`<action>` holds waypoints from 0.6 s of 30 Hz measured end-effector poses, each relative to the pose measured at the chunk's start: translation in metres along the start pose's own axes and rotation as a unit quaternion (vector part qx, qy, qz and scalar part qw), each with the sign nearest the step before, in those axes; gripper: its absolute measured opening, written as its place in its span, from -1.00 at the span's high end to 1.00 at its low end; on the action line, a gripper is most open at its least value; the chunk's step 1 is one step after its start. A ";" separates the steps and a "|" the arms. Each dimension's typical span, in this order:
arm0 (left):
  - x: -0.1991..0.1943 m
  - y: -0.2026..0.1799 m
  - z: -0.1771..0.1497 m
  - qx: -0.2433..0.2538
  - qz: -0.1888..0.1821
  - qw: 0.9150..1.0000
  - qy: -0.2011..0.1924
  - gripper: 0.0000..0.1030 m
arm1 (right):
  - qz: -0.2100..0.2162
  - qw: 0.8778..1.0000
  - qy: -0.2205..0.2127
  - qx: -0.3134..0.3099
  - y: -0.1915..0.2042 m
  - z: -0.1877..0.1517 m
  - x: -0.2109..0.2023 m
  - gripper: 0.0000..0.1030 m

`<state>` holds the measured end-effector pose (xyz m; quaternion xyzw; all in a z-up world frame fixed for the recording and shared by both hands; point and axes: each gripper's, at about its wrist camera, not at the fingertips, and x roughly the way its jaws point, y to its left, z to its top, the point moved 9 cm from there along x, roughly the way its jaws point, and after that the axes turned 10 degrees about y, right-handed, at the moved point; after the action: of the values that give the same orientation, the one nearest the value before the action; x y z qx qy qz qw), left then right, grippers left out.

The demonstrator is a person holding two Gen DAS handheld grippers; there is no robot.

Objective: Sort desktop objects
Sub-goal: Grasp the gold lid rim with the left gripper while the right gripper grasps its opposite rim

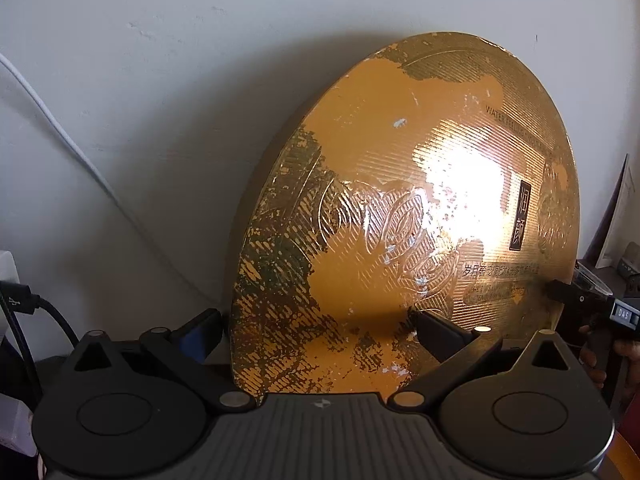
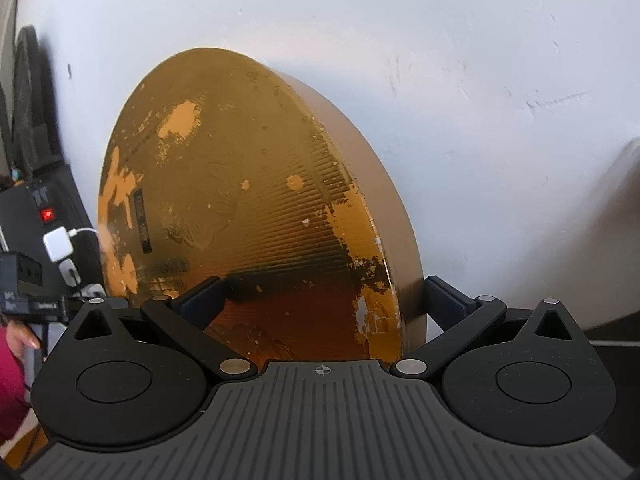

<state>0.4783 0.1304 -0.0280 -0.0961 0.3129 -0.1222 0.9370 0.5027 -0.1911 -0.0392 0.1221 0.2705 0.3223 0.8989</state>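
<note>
A worn round gold box (image 1: 380, 208) stands on its edge, leaning against the white wall. My left gripper (image 1: 316, 328) straddles its lower left rim, one finger behind the box and the other finger (image 1: 436, 330) pressed on the gold face. My right gripper (image 2: 324, 296) clamps the opposite rim of the box (image 2: 248, 200) the same way, with one finger on the face and the other behind the back. The right gripper's tip (image 1: 560, 292) also shows at the box's right edge in the left wrist view. The left gripper's body (image 2: 24, 284) appears at the far left of the right wrist view.
A white cable (image 1: 60, 132) runs down the wall, and a black USB plug (image 1: 20, 300) sits at the left. A black power strip with a red light (image 2: 48, 214) and a white charger (image 2: 60, 246) stand left of the box. A hand (image 2: 20, 336) holds the left gripper.
</note>
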 end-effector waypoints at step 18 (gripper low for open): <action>-0.063 -0.041 0.036 0.030 0.005 0.992 -0.125 -0.97 | -0.052 0.982 -0.124 -0.135 0.060 0.039 -0.054 -1.00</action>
<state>0.4447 0.1129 0.0462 -0.0813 0.1900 -0.1140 0.9717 0.4594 -0.1820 0.0379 0.0246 0.1164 0.2912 0.9492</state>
